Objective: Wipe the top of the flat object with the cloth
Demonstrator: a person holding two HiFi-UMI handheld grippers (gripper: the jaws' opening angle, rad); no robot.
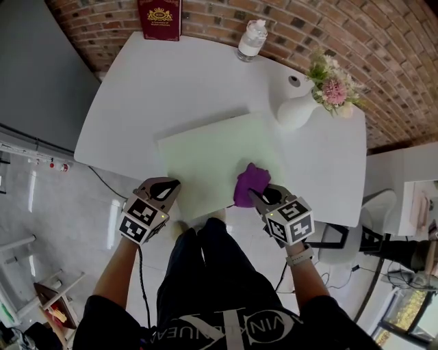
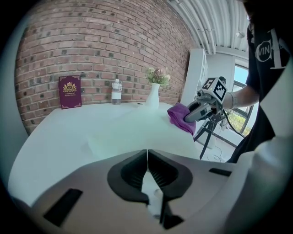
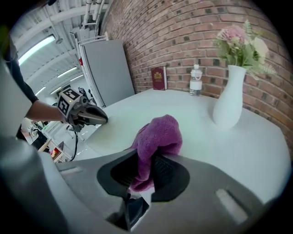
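Note:
A pale green flat sheet lies on the white table. My right gripper is shut on a purple cloth, which rests on the sheet's near right part. In the right gripper view the cloth bunches up out of the closed jaws. My left gripper sits at the sheet's near left edge, its jaws shut; whether they pinch the sheet I cannot tell. From the left gripper view the cloth and right gripper show across the sheet.
A white vase with flowers stands at the table's right, just beyond the sheet. A water bottle and a red book stand at the far edge by the brick wall. A grey cabinet is off to the left.

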